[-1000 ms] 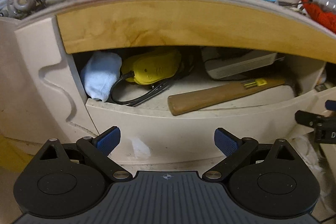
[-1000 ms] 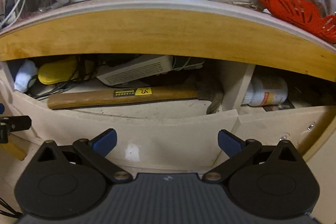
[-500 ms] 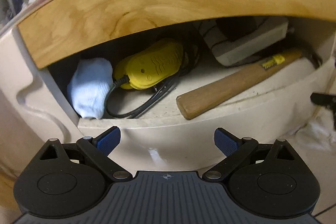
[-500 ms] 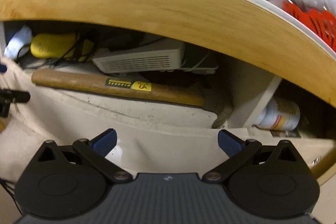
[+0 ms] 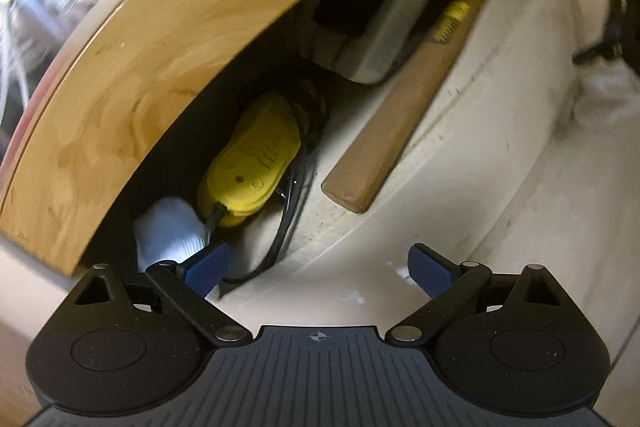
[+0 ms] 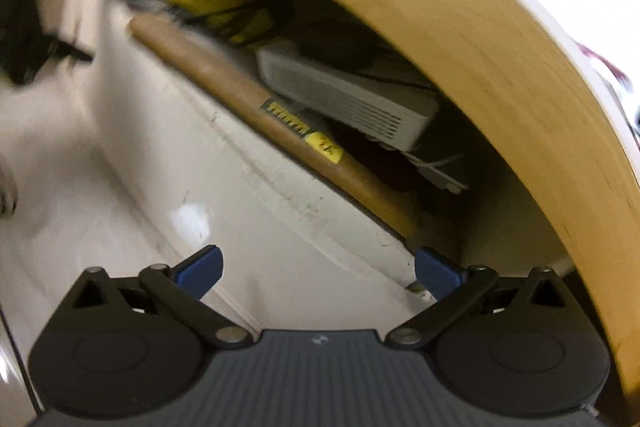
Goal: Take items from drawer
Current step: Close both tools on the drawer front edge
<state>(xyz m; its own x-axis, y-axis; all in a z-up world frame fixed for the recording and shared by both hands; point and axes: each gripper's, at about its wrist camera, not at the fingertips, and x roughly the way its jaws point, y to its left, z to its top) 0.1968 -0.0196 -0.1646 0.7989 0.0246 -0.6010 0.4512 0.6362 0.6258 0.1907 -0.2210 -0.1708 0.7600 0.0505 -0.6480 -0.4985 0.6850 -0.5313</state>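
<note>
Both the left gripper and the right gripper were spread wide and held nothing; the hammer lay in the drawer. Beside the hammer, the black cable of the yellow device could catch a finger and drag it out.

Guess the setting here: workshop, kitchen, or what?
Likely a home junk or utility drawer under a wood-fronted top, not a kitchen. It holds a wooden-handled hammer, a yellow corded device, a white vented box and a pale sock.
</note>
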